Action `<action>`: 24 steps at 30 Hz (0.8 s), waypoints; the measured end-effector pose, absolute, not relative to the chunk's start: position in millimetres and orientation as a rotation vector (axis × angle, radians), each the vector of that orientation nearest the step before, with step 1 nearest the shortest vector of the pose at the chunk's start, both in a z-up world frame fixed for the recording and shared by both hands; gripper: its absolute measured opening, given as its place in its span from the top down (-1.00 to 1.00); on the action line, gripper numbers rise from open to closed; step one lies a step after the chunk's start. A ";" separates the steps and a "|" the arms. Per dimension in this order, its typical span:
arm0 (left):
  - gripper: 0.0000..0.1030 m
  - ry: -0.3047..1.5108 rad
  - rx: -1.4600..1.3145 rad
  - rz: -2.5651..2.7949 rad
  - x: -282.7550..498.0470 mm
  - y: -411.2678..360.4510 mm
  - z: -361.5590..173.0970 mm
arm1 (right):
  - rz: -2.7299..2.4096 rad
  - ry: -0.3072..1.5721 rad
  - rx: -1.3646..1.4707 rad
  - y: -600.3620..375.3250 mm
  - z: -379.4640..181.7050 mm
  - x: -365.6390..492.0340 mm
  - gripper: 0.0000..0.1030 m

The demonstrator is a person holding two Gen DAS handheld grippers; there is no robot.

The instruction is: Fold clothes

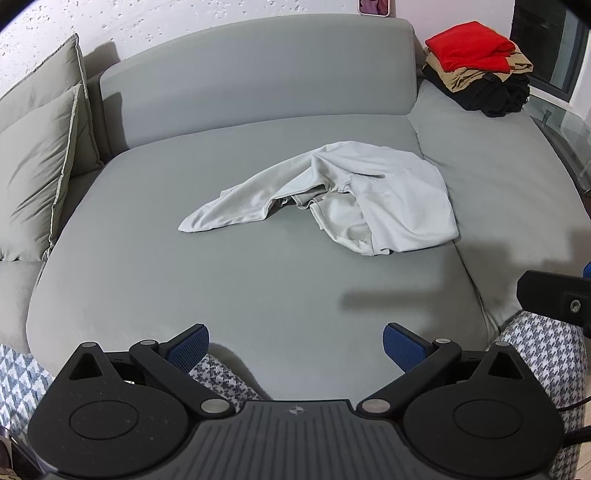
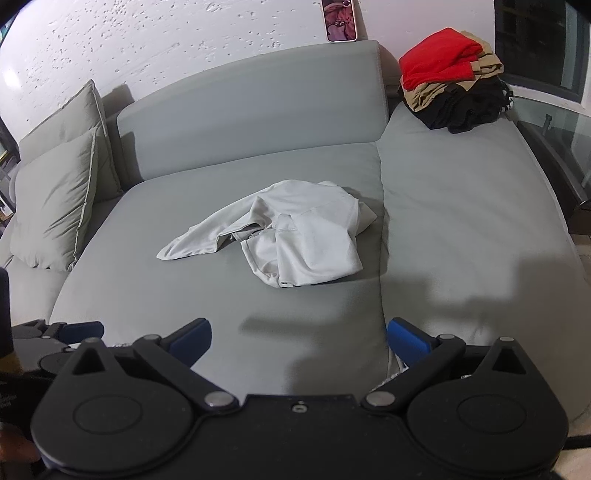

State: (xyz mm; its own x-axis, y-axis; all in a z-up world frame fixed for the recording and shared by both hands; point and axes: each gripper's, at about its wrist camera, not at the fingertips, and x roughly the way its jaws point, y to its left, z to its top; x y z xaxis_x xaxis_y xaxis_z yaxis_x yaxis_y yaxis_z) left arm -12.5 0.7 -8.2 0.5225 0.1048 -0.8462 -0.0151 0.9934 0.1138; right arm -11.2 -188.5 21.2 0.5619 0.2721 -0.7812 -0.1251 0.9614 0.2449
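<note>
A crumpled pale grey-white garment [image 1: 332,199] [image 2: 288,236] lies in a heap on the grey sofa seat [image 1: 184,288] [image 2: 147,295], one sleeve or leg stretched out to the left. My left gripper [image 1: 295,345] hovers open over the seat's front edge, well short of the garment, nothing between its blue pads. My right gripper [image 2: 299,341] is likewise open and empty at the front edge. Part of the right gripper [image 1: 554,299] shows at the left wrist view's right edge, and the left gripper [image 2: 59,332] shows at the right wrist view's left.
A stack of folded clothes [image 1: 480,70] [image 2: 454,81], red on top of tan and black, sits at the sofa's back right corner. Two grey cushions [image 1: 40,166] [image 2: 59,195] lean at the left. A glass table [image 1: 569,133] stands to the right. A phone [image 2: 340,20] rests on the backrest.
</note>
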 end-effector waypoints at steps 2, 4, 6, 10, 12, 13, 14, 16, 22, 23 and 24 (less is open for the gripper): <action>-0.99 1.021 0.094 0.076 -12.6 1.2 -8.8 | 0.236 0.947 0.169 -188.4 21.2 -11.2 -0.99; -0.99 1.021 0.091 0.080 -12.8 2.1 -8.9 | 0.236 0.949 0.170 -188.1 21.2 -11.1 -0.99; -0.99 1.021 0.088 0.083 -12.7 2.6 -8.8 | 0.235 0.949 0.171 -188.4 21.4 -10.5 -0.99; -0.99 1.024 0.085 0.086 -12.6 3.1 -8.8 | 0.234 0.950 0.173 -188.2 21.1 -10.6 -0.99; -0.99 1.026 0.085 0.086 -12.2 3.4 -9.1 | 0.235 0.951 0.174 -188.0 20.8 -10.7 -0.99; -0.99 1.027 0.084 0.086 -12.1 3.6 -9.3 | 0.235 0.951 0.174 -187.9 20.6 -10.8 -0.99; -0.99 1.027 0.084 0.087 -12.1 3.7 -9.5 | 0.236 0.951 0.175 -187.8 20.4 -10.9 -0.99; -0.99 1.027 0.084 0.087 -12.1 3.7 -9.7 | 0.235 0.951 0.176 -188.1 20.5 -11.0 -0.99; -0.99 1.025 0.088 0.085 -11.9 2.9 -10.4 | 0.234 0.952 0.180 -189.3 20.6 -9.7 -0.99; -0.99 1.025 0.088 0.086 -11.8 2.8 -10.4 | 0.234 0.952 0.181 -189.4 20.5 -9.8 -0.99; -0.99 1.026 0.088 0.086 -11.7 2.9 -10.5 | 0.234 0.952 0.181 -189.5 20.5 -9.7 -0.99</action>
